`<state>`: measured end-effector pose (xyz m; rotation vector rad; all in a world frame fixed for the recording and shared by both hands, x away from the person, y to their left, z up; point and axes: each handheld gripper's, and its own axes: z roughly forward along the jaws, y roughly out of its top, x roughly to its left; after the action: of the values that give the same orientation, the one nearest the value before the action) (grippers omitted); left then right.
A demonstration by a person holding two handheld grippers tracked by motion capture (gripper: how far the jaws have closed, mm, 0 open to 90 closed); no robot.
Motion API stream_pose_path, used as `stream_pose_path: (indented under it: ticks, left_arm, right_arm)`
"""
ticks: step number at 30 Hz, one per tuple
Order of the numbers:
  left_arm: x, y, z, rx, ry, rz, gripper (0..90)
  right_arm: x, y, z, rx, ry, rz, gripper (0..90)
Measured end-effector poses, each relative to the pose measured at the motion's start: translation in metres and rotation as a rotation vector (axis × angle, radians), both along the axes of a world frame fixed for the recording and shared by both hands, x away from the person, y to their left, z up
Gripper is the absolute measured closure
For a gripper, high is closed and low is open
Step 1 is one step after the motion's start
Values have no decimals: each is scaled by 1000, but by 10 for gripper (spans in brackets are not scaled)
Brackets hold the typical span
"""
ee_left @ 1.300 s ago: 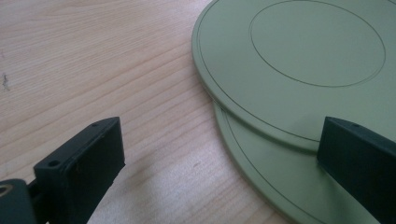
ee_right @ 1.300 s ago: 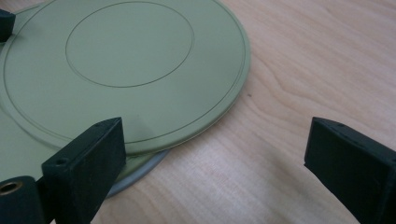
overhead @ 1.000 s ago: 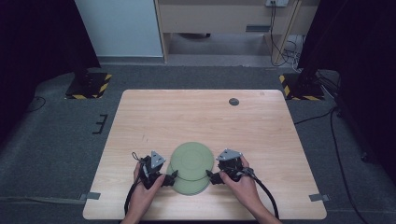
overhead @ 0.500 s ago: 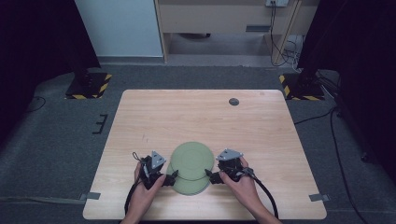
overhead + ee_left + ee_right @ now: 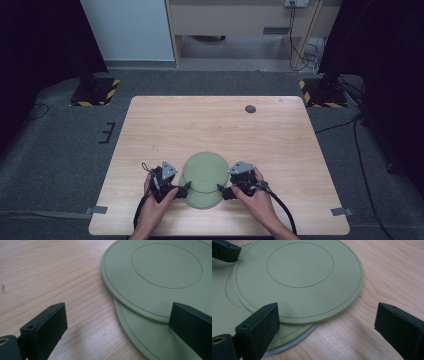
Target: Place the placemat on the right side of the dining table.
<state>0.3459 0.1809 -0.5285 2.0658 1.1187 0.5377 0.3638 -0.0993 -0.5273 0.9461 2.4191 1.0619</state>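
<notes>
Lying flat near the tabletop's [image 5: 150,125] front edge, the upper green plate [image 5: 205,171] sits offset on the lower plate [image 5: 202,200]; round, so no long axis, faces up. I judge unstacking not begun. Left gripper [image 5: 183,187] and right gripper [image 5: 221,189] flank them, fingers spread, pinching nothing.

Pale green plates [image 5: 205,172], each ringed with thin darker circles. Light wood-grain table [image 5: 215,125]. Black jaws on grippers, grey plates on top. Yellow-and-black stripes on stand bases [image 5: 95,92]. Dark grey floor [image 5: 60,150].
</notes>
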Motion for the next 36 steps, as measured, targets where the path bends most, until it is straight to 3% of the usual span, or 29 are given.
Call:
stream_pose_path:
  ticks: [4, 7, 12, 16, 26, 33, 36]
  left_arm:
    - [1, 0, 0, -3, -2, 13, 16]
    - [0, -1, 1, -17, -1, 12, 36]
    - [1, -2, 0, -14, 0, 13, 18]
    - [0, -3, 1, -17, -2, 15, 36]
    - [-1, -5, 0, -14, 11, 2, 32]
    - [-3, -5, -1, -11, 16, -5, 37]
    - [-2, -5, -1, -9, 18, 0, 27]
  right_arm:
    - [5, -1, -2, 18, 19, -14, 19]
    - [2, -3, -1, 22, 19, -17, 80]
    - [3, 2, -1, 6, 6, -5, 33]
    - [2, 0, -1, 13, 14, -11, 83]
    - [3, 0, -3, 16, 36, -2, 57]
    - [-2, 1, -2, 6, 27, 9, 76]
    - [-1, 0, -1, -4, 10, -14, 80]
